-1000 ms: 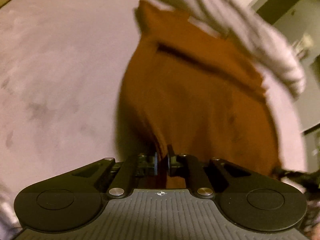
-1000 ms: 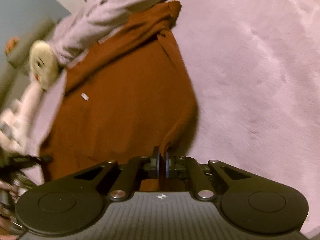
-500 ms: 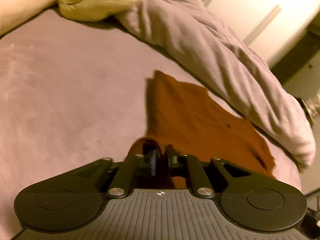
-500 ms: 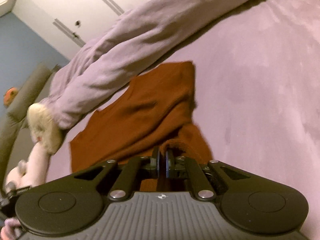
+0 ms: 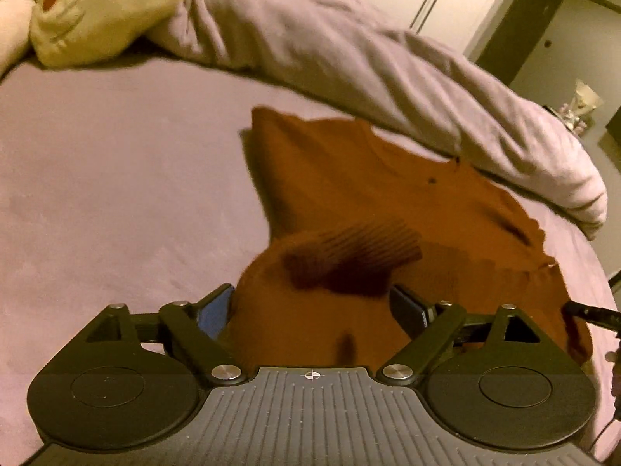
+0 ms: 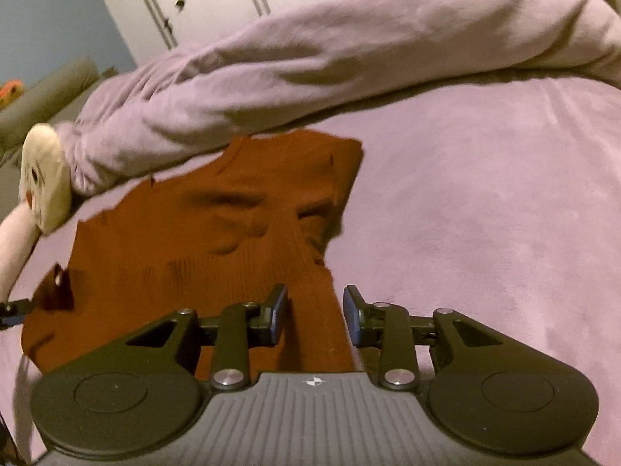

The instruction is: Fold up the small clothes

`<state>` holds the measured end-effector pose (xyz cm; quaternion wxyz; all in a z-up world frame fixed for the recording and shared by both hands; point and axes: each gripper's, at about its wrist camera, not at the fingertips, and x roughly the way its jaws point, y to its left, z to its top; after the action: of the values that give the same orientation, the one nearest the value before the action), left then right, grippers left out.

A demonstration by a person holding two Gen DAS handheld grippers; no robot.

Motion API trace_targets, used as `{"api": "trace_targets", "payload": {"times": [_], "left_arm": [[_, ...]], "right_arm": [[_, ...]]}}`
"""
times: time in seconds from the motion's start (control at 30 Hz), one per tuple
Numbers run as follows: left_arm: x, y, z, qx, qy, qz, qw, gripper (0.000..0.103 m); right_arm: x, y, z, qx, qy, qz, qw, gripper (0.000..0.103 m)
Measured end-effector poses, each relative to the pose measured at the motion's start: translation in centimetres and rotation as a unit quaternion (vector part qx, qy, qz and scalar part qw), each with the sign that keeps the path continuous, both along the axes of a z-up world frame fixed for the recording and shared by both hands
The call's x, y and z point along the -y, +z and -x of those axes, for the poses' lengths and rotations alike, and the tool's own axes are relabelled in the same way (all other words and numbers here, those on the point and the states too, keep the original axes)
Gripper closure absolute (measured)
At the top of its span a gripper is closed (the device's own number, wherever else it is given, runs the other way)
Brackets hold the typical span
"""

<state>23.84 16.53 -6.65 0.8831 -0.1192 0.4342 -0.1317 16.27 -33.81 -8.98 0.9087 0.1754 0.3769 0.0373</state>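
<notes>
A rust-brown knitted garment (image 5: 349,178) lies on the purple bed cover (image 5: 116,194), its near part doubled over toward the far part. My left gripper (image 5: 314,306) stands over the folded near edge, jaws opening wide, cloth bulging between the pads without being pressed. In the right wrist view the same garment (image 6: 194,233) spreads to the left, and a ribbed strip of it runs between the pads of my right gripper (image 6: 315,310), whose jaws are opening and no longer pinch it. The other gripper's tip (image 6: 15,308) shows at the left edge.
A rumpled lilac duvet (image 5: 368,58) lies along the far side of the garment. A cream plush toy (image 5: 97,4) rests at the far left. White wardrobe doors (image 6: 217,7) and a grey bolster (image 6: 42,93) stand beyond the bed.
Both grippers carried the garment's near edge forward over the rest, laid it down, and went from shut on the cloth to open. The left jaws spread much wider than the right.
</notes>
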Motion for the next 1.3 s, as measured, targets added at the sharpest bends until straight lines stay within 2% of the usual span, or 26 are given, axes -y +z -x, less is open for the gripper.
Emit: {"api": "trace_targets", "payload": {"times": [0.07,0.17,0.33,0.37,0.4,0.43,0.5,0.6,0.7,0.87,1.03,1.17,1.23,1.3], "left_arm": [[0.5,-0.5,-0.3,0.000,-0.002,-0.003,1.0000,0.017],[1.5,-0.9,-1.1,0.003,-0.010,-0.025,0.9996,0.027],[2.8,-1.4,-2.1,0.001,-0.030,-0.064,0.9975,0.054],[2.9,-1.3,-2.1,0.003,-0.033,-0.070,0.9970,0.057],[3.0,-1.2,-2.0,0.006,-0.035,-0.074,0.9966,0.064],[2.9,-1.1,-1.9,0.008,-0.034,-0.079,0.9963,0.076],[2.7,-0.5,-1.5,0.013,-0.026,-0.082,0.9962,0.084],[2.1,0.9,-0.5,0.027,-0.017,-0.065,0.9974,0.088],[1.9,2.7,0.4,0.050,-0.024,-0.049,0.9973,0.097],[2.2,5.7,0.7,0.081,-0.030,-0.035,0.9956,0.097],[2.1,7.8,-1.9,0.111,0.008,-0.026,0.9935,0.097],[2.1,7.6,-4.7,0.117,0.049,-0.029,0.9915,0.097],[2.1,6.5,-6.4,0.111,0.065,-0.034,0.9911,0.096],[2.2,4.5,-8.0,0.087,0.076,-0.042,0.9924,0.096]], "right_arm": [[-0.7,-0.1,-0.7,-0.004,0.017,0.015,1.000,0.071],[-1.8,0.0,-1.4,0.002,0.036,0.047,0.998,0.070],[-2.2,-0.4,-3.0,-0.001,0.054,0.059,0.997,0.070],[-2.2,-0.4,-3.1,-0.002,0.055,0.061,0.997,0.073],[-2.2,-0.3,-3.2,-0.001,0.058,0.062,0.996,0.081],[-2.2,-0.3,-3.1,0.000,0.060,0.063,0.996,0.083],[-2.1,0.0,-2.8,0.005,0.060,0.061,0.996,0.092],[-2.3,0.8,-2.2,0.017,0.055,0.071,0.996,0.096],[-2.7,2.3,-1.1,0.041,0.056,0.070,0.995,0.097],[-3.3,4.9,-0.3,0.076,0.052,0.071,0.993,0.097],[-4.2,6.9,-2.2,0.105,0.036,0.095,0.989,0.097],[-4.4,7.8,-5.2,0.119,0.007,0.106,0.987,0.097],[-4.4,7.6,-6.8,0.118,-0.004,0.105,0.987,0.097],[-4.4,6.7,-8.6,0.107,-0.007,0.108,0.988,0.097]]}}
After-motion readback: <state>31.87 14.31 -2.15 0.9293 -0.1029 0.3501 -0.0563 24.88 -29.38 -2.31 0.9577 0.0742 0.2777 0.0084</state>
